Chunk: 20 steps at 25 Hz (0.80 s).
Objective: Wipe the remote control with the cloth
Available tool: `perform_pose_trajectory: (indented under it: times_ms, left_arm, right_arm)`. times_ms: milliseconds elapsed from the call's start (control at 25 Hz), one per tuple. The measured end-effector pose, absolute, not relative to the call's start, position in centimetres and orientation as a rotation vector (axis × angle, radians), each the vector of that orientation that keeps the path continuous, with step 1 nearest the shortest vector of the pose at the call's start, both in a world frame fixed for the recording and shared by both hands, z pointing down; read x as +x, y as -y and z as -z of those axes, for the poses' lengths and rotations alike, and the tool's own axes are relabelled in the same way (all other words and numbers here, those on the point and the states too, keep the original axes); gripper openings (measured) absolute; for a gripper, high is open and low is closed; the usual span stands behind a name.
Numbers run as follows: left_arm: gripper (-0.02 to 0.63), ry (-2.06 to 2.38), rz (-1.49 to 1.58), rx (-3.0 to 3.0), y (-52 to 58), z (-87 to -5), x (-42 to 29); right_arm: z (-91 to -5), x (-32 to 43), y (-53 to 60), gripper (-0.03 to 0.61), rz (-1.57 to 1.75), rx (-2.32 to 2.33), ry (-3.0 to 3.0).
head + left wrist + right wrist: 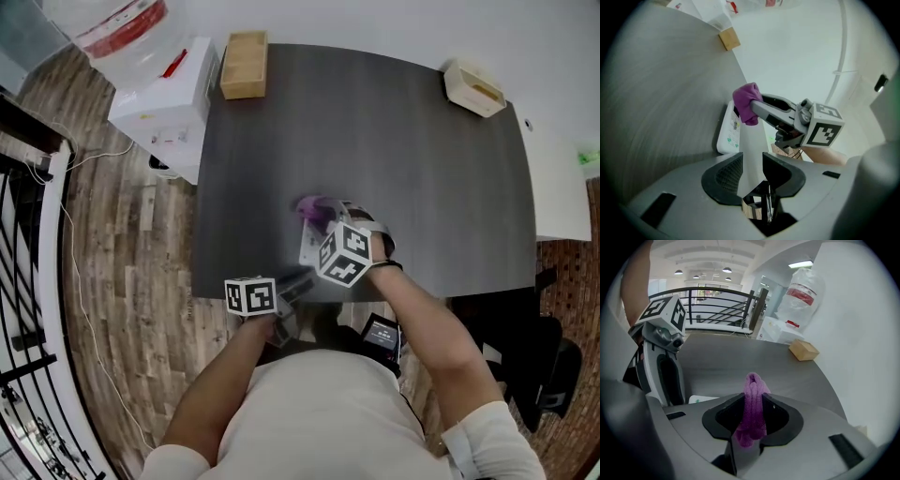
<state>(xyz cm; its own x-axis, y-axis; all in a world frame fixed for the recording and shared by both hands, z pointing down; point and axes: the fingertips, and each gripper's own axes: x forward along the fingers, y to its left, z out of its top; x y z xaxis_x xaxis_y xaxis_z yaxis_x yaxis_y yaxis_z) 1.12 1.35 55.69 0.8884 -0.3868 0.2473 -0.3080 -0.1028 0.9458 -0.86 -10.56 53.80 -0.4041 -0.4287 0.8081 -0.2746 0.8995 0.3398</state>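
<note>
A white remote control (729, 133) with small buttons lies at the near edge of the dark table (422, 187). My left gripper (752, 161) is shut on its near end; the remote's pale edge fills the gap between the jaws. A purple cloth (754, 390) is bunched in my right gripper (752, 404), which is shut on it. In the left gripper view the cloth (747, 101) rests on the remote's far end, with the right gripper (761, 107) reaching in from the right. From the head view both grippers meet over the remote (309, 248), the cloth (317, 208) just beyond it.
A wooden box (245, 64) sits at the table's far left corner and a beige holder (475, 87) at the far right. A white water dispenser (164, 89) stands left of the table, a black railing (28, 281) further left. A dark device (381, 333) shows by my lap.
</note>
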Motion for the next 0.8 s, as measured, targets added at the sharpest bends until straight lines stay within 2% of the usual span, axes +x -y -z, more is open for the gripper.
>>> perform_pose_trajectory:
  times_ms: [400, 640, 800]
  left_arm:
    - [0.129, 0.424, 0.099, 1.803, 0.4, -54.5, 2.4]
    - [0.129, 0.248, -0.155, 1.832, -4.3, -56.0, 3.4]
    - [0.124, 0.278, -0.123, 1.78, -3.6, -56.7, 3.8]
  right_arm:
    - [-54.4, -1.2, 7.3, 0.114, 0.052, 0.466, 2.074]
    - [-54.8, -0.3, 7.8, 0.114, -0.036, 0.492, 2.092]
    - [-54.9, -0.4, 7.6, 0.114, -0.069, 0.49, 2.103]
